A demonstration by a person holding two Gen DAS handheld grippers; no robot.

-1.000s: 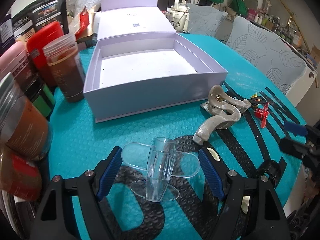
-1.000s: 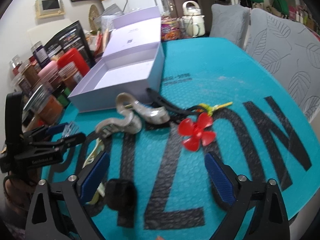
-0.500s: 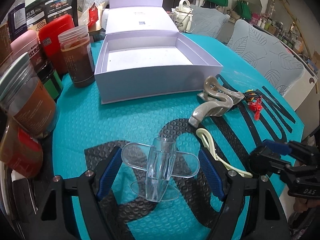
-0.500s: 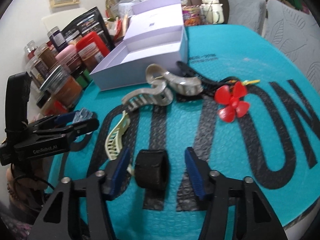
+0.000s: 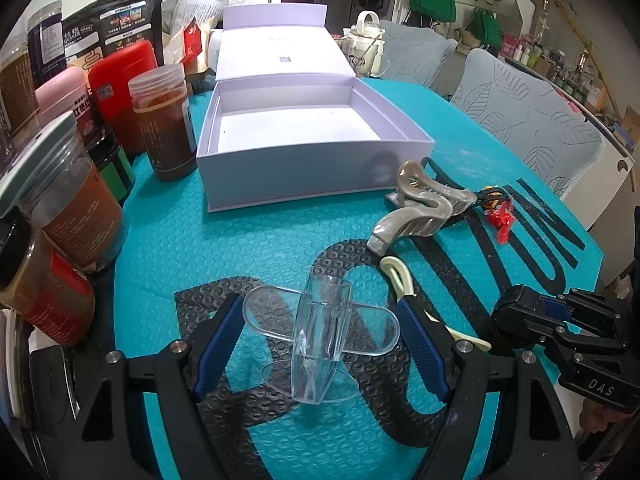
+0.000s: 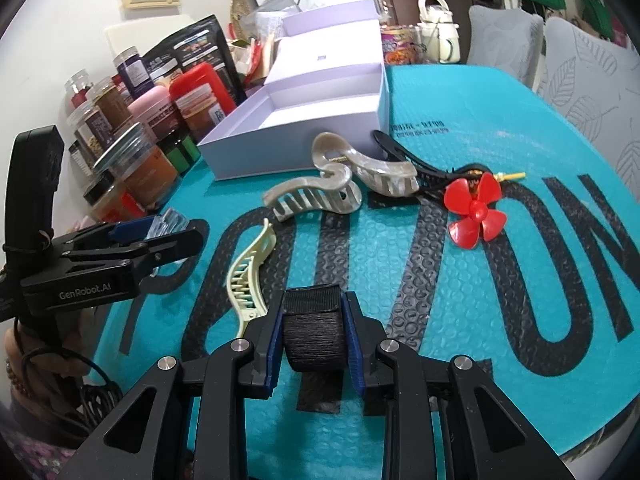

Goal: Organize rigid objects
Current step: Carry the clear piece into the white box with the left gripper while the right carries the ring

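Observation:
My left gripper [image 5: 320, 340] is shut on a clear plastic propeller-like piece [image 5: 320, 332], held above the teal mat; it also shows in the right wrist view [image 6: 168, 228]. My right gripper [image 6: 314, 332] is shut on a black strap roll [image 6: 314, 332], low over the mat; it also shows in the left wrist view [image 5: 516, 316]. An open lilac box [image 5: 308, 136] stands empty at the back. On the mat lie two beige marbled hair claws [image 6: 316, 196], a cream hair clip [image 6: 248, 276], a black clip [image 6: 416, 164] and a red propeller [image 6: 476, 212].
Several jars and canisters [image 5: 160, 120] crowd the mat's left edge, with snack bags behind them. The box's lid [image 5: 280, 52] stands open at the back. A cream kettle [image 6: 438, 28] and grey leaf-patterned chairs [image 5: 528, 120] are beyond the table.
My right gripper moved left over the black strap roll and closed on it. My left gripper stayed shut on the clear piece and drew back from the box.

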